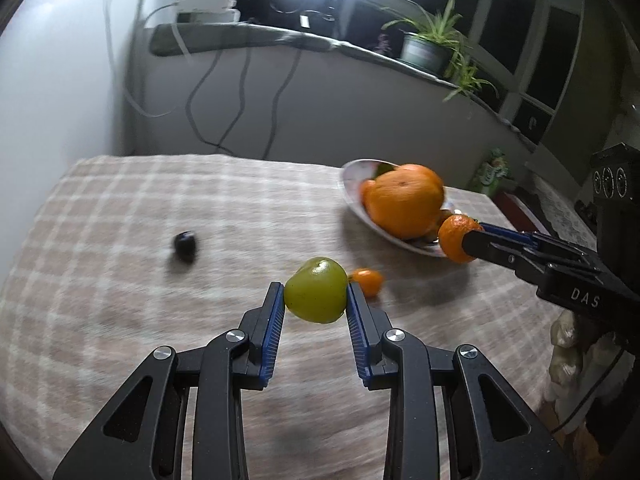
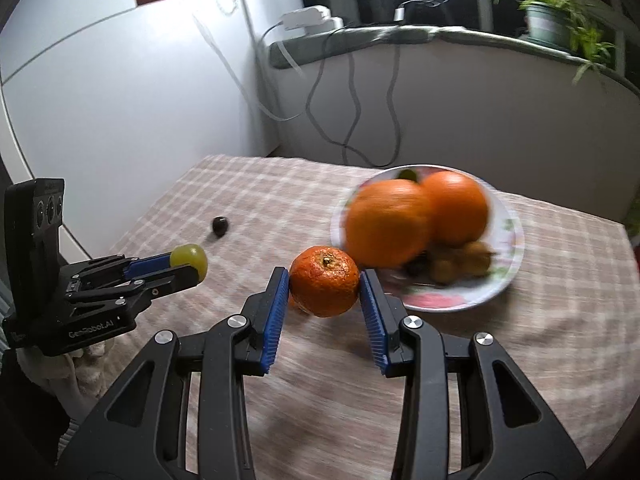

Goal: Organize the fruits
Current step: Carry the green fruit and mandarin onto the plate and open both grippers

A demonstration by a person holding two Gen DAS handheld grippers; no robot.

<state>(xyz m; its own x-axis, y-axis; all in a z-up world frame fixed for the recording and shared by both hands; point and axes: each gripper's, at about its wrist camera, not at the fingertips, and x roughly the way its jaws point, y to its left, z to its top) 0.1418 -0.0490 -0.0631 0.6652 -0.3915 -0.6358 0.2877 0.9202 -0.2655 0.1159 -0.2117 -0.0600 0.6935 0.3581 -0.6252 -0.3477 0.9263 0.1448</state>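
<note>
My left gripper [image 1: 315,298] is shut on a green fruit [image 1: 316,295] and holds it above the checked tablecloth; it also shows in the right wrist view [image 2: 189,259]. My right gripper [image 2: 324,286] is shut on a small mandarin [image 2: 324,286] in front of the white plate [image 2: 508,256]; the mandarin also shows in the left wrist view [image 1: 456,238]. The plate holds two large oranges [image 2: 388,222] and several small brown fruits [image 2: 464,264]. A small orange fruit [image 1: 368,281] and a dark round fruit [image 1: 185,245] lie on the cloth.
The table [image 1: 120,260] stands against a white wall and a fridge [image 2: 100,100]. A sill behind carries cables, a power strip [image 1: 204,2] and a potted plant [image 1: 430,46]. The table edge drops off at the right.
</note>
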